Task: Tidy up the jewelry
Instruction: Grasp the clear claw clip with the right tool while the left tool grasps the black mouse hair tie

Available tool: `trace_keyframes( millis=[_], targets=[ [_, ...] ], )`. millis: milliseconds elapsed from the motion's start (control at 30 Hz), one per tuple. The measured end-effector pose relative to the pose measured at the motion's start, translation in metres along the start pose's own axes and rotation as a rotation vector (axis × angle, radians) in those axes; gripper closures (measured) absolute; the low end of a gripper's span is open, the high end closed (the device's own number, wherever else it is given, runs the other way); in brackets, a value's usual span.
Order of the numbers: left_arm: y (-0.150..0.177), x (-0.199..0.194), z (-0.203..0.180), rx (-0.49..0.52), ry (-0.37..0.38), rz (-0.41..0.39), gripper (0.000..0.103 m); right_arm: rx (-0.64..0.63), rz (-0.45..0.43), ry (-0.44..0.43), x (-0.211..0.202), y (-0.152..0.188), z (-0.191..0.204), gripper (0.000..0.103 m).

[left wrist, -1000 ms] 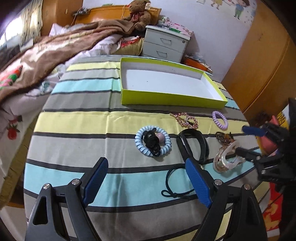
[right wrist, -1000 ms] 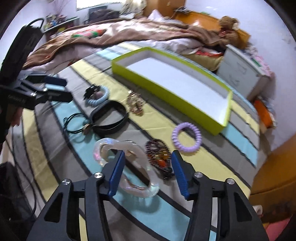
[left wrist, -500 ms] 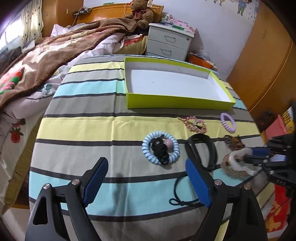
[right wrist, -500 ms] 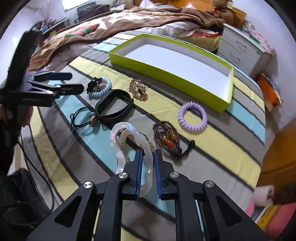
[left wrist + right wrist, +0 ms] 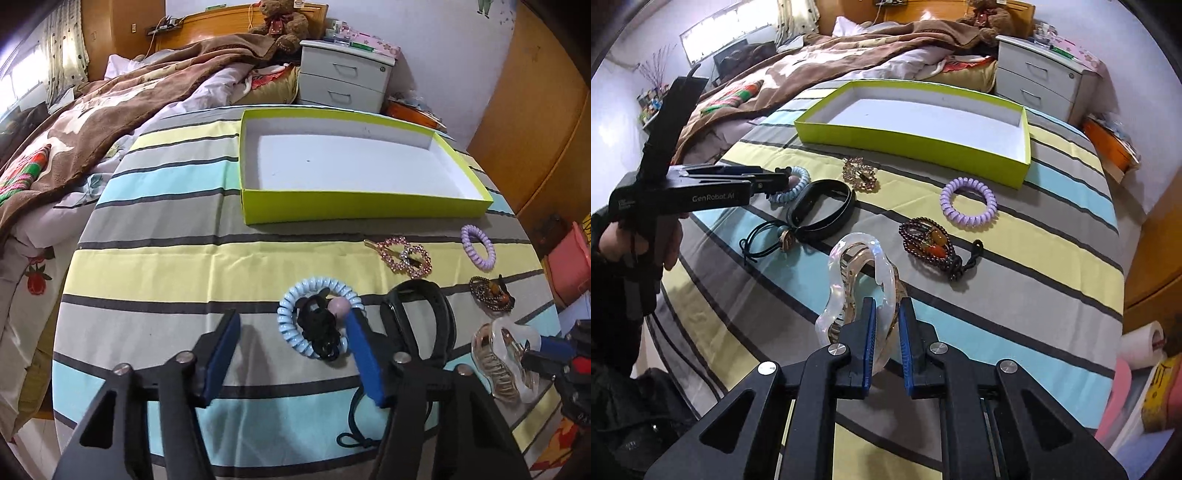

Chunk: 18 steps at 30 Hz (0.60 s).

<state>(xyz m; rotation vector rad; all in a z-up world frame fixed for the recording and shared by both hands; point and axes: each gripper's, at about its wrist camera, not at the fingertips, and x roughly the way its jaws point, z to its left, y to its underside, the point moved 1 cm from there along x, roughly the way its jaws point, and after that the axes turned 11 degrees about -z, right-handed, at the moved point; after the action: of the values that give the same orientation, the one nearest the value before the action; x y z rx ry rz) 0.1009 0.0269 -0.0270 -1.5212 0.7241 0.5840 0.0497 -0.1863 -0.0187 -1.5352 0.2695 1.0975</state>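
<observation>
A lime-green box [image 5: 362,212] [image 5: 908,142] with a white floor lies open on the striped cloth. In front of it are a blue coil hair tie [image 5: 317,286] [image 5: 798,182] around a black scrunchie, a rhinestone clip [image 5: 406,256], a purple coil tie [image 5: 487,258], a black band [image 5: 445,314] and a bead bracelet [image 5: 489,293]. My left gripper [image 5: 291,325] is closing over the blue coil; its right pad overlaps the coil's edge and the left pad stands apart. My right gripper [image 5: 886,308] is shut on a clear claw clip [image 5: 886,273] [image 5: 506,354], held tilted upright.
A black hair cord [image 5: 354,435] lies near the front edge. A bed with a brown blanket [image 5: 110,110] lies to the left, a white nightstand [image 5: 343,77] stands behind the box, and a wooden wardrobe [image 5: 535,129] is on the right.
My left jaws have narrowed and come forward over the blue coil tie. My right jaws closed on the clear claw clip and tipped it up off the cloth.
</observation>
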Motion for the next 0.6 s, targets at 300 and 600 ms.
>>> trace_keyframes(
  millis=[300, 600],
  targets=[
    [0.003, 0.004, -0.012, 0.023, 0.001, -0.003, 0.073, 0.006, -0.020, 0.015, -0.001, 0.004, 0.001, 0.090],
    [0.002, -0.002, -0.010, -0.006, 0.009, -0.027, 0.084, 0.030, -0.039, 0.023, -0.004, 0.006, 0.000, 0.090]
  ],
)
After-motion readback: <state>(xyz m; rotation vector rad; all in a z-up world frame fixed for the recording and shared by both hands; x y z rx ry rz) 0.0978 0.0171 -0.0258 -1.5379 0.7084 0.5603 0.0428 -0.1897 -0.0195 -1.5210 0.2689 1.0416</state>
